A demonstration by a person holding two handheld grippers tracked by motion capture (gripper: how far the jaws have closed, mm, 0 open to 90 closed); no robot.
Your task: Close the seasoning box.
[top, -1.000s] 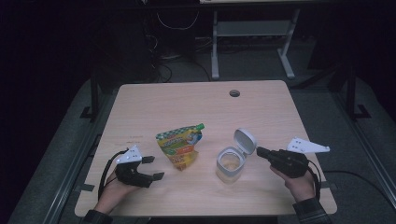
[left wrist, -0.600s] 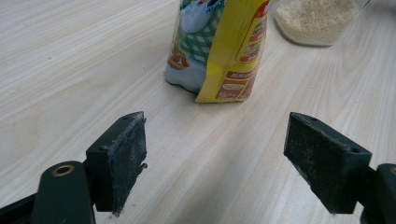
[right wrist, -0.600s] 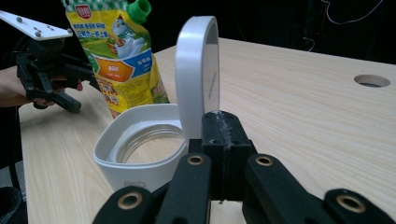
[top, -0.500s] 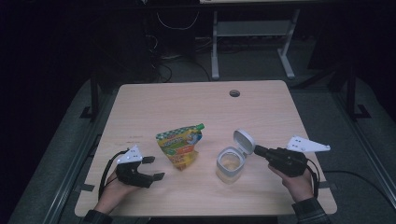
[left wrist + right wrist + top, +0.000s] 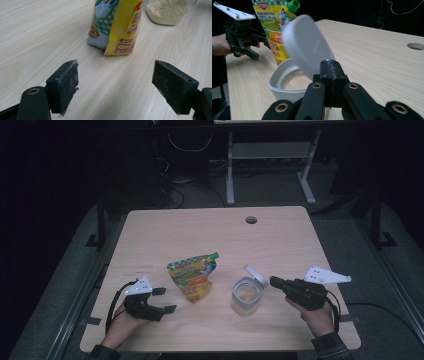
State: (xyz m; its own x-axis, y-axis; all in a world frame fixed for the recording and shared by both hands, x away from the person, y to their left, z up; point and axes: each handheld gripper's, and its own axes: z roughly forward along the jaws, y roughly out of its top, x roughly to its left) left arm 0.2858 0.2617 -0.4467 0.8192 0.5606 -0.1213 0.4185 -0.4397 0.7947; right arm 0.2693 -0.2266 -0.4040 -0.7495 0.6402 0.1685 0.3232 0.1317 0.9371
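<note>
In the high view, the right gripper point(image 5: 274, 281), its jaws clenched together on nothing, is nosing at the raised flip lid point(image 5: 255, 273) of the clear jar point(image 5: 246, 296) near the table's point(image 5: 280, 240) front edge; pushing slowly at the lid's top edge, judging by its hinge, should swing it without sliding the jar. In the left gripper view, the released left gripper point(image 5: 115, 85) is facing the spouted pouch point(image 5: 117, 25), and the jar there is holding pale crumbs, while in the right gripper view the lid point(image 5: 305, 47) is standing tilted over the open mouth.

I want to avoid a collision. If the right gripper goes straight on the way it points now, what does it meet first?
Most likely the raised white lid of the open jar: the right gripper, fingers shut, points right at it. How much gap remains is hard to judge.
</note>
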